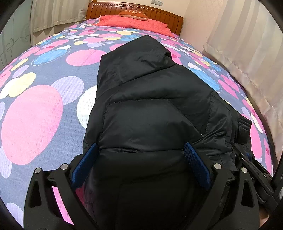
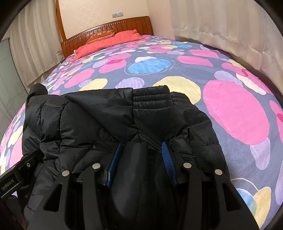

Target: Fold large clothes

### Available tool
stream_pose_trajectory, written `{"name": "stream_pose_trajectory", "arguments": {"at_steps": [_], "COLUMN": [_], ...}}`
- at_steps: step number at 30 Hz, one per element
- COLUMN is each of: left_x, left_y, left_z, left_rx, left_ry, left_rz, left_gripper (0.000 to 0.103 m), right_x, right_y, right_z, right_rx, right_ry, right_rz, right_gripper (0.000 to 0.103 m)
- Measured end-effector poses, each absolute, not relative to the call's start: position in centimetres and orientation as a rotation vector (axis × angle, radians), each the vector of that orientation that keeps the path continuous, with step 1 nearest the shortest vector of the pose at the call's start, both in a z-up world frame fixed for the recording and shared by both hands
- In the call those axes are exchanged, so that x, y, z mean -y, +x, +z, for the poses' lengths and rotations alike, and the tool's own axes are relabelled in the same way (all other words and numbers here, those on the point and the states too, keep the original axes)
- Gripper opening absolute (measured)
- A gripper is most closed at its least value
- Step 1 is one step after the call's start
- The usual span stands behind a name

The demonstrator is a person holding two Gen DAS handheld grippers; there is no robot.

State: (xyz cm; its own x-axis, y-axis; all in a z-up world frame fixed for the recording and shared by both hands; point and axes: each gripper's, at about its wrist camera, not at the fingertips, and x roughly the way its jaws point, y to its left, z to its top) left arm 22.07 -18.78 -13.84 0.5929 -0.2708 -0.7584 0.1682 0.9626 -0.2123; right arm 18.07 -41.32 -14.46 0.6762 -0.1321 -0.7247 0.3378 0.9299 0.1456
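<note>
A black puffer jacket [image 1: 155,99] lies on the bed with its hood pointing toward the headboard. My left gripper [image 1: 141,152] is open, its blue pads wide apart with the jacket's near edge bulging between them. In the right wrist view the jacket [image 2: 84,116] lies folded with a ribbed cuff [image 2: 150,96] on top. My right gripper [image 2: 141,148] has its blue pads about a hand's width apart around a bunch of the jacket fabric; I cannot tell if it grips. The other gripper's body shows at the right edge of the left wrist view [image 1: 254,169].
The bedspread [image 1: 44,109] is blue-grey with big pink, yellow and blue spots. A red pillow [image 1: 134,23] and a wooden headboard [image 1: 159,14] are at the far end. Curtains [image 1: 247,53] hang along the right side of the bed.
</note>
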Motion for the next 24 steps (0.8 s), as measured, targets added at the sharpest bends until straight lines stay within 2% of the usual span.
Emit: {"name": "stream_pose_trajectory", "arguments": {"at_steps": [13,19,24], "left_x": [16.6,13.8,10.5], "left_y": [22.2,22.1,21.8], "left_z": [-12.3,-11.6,-11.5], "left_rx": [-0.944,-0.978,-0.950], "left_ry": [-0.252,-0.430,-0.574], "left_rz": [-0.283,-0.259,-0.176], "left_gripper": [0.097,0.097,0.097], "right_x": [41.7,42.8,44.5], "right_y": [17.4,15.9,15.0], "right_z": [-12.8,-10.7,-9.6], "right_rx": [-0.792,-0.744,-0.718], "right_ry": [0.310,0.365,0.424], "right_rz": [-0.259,-0.268,-0.266], "right_gripper": [0.054,0.064,0.065]}}
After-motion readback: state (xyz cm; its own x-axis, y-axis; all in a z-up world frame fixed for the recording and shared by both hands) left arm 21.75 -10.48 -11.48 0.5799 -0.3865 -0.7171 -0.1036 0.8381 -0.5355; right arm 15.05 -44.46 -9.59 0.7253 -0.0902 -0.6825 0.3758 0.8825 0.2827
